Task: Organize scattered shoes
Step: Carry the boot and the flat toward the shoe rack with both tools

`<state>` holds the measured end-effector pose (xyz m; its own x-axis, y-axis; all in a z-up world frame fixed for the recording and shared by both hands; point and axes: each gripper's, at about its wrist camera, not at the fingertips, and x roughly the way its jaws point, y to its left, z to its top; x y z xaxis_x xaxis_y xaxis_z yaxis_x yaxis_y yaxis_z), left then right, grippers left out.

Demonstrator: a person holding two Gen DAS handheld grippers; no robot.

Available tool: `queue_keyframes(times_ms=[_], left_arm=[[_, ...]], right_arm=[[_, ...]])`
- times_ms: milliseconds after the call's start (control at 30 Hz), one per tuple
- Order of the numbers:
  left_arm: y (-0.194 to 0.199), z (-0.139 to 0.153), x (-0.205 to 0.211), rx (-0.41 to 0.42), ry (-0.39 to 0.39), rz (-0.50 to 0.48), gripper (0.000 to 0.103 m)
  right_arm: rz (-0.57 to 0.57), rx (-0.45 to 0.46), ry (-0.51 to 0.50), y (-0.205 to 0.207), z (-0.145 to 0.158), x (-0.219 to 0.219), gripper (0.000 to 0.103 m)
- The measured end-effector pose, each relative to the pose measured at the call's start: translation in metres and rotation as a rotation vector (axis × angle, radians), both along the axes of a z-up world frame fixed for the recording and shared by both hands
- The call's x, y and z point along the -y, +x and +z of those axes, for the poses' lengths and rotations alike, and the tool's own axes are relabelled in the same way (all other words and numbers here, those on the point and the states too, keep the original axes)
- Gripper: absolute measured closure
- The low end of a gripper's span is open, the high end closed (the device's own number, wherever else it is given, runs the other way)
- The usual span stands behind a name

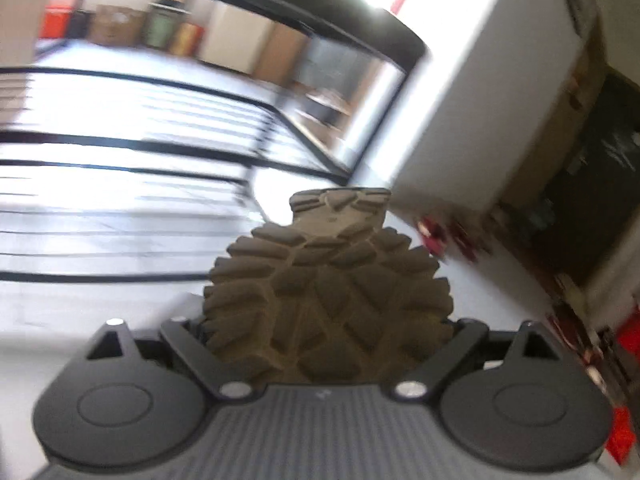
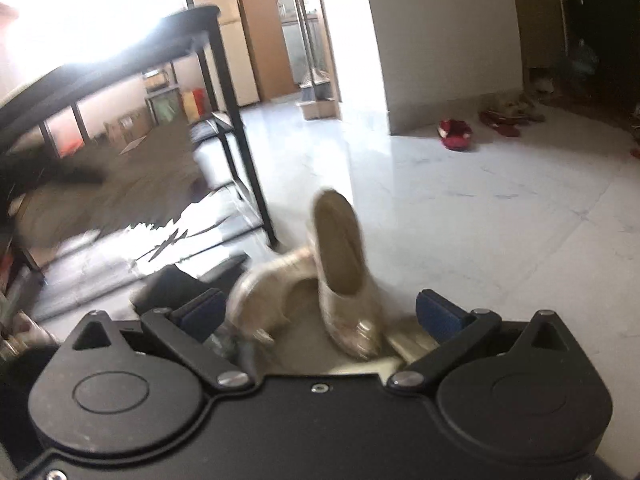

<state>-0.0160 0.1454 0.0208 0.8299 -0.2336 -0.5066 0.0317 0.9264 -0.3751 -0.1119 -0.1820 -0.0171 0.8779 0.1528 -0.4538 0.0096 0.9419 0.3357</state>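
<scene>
In the left wrist view my left gripper is shut on a brown shoe, whose lugged sole faces the camera and hides the fingertips. It hangs in front of the black wire shoe rack. In the right wrist view my right gripper is open, its blue pads wide apart above a pair of gold heeled shoes on the floor beside the rack's leg. One gold shoe stands upright and the other lies on its side. The brown shoe is a blur at the left.
Red slippers and more footwear lie on the white tile floor near a white pillar. A dark doorway is at the right. Boxes and bins stand behind the rack.
</scene>
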Motion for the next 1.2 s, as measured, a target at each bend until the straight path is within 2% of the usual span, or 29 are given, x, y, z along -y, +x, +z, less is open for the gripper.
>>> queue_keyframes(times_ms=[67,167,233,267,367,433,500,600,667,733,767,867,1033,1200], left_arm=[[-0.018,-0.002,-0.028,0.000,0.045,0.076,0.012],[-0.040,-0.018,-0.064,-0.040,0.095,0.194,0.012],[-0.049,-0.036,-0.082,-0.073,0.106,0.249,0.012],[-0.053,-0.045,-0.089,-0.084,0.113,0.272,0.012],[-0.058,-0.071,-0.106,-0.104,0.127,0.334,0.012],[-0.058,-0.096,-0.120,-0.117,0.128,0.390,0.012],[-0.059,-0.115,-0.130,-0.126,0.116,0.431,0.012],[-0.059,-0.144,-0.139,-0.143,0.147,0.435,0.012],[-0.059,-0.157,-0.145,-0.195,0.103,0.447,0.011],[-0.060,-0.162,-0.152,-0.210,0.057,0.455,0.011],[-0.060,-0.164,-0.154,-0.211,0.057,0.453,0.011],[-0.049,-0.175,-0.152,-0.279,0.041,0.408,0.011],[-0.045,-0.182,-0.158,-0.331,0.011,0.404,0.008],[-0.040,-0.188,-0.156,-0.500,-0.076,0.305,0.004]], right_arm=[[0.031,0.048,0.107,0.010,0.021,-0.010,0.000],[0.114,0.168,0.210,0.026,0.054,-0.045,0.000],[0.149,0.197,0.272,0.033,0.067,-0.066,0.000],[0.181,0.215,0.350,0.040,0.074,-0.085,0.000],[0.224,0.256,0.429,0.048,0.076,-0.118,0.000],[0.254,0.228,0.427,0.058,0.073,-0.146,0.000],[0.271,0.141,0.466,0.073,0.059,-0.170,0.000],[0.236,0.002,0.521,0.091,0.028,-0.196,0.000],[0.217,-0.058,0.526,0.096,0.004,-0.206,0.000],[0.232,-0.078,0.515,0.097,-0.008,-0.212,0.000],[0.259,-0.080,0.502,0.097,-0.015,-0.217,0.000],[0.337,-0.081,0.500,0.103,-0.023,-0.231,0.000],[0.375,-0.101,0.449,0.106,-0.028,-0.242,0.000],[0.352,-0.139,0.494,0.115,-0.037,-0.240,0.000]])
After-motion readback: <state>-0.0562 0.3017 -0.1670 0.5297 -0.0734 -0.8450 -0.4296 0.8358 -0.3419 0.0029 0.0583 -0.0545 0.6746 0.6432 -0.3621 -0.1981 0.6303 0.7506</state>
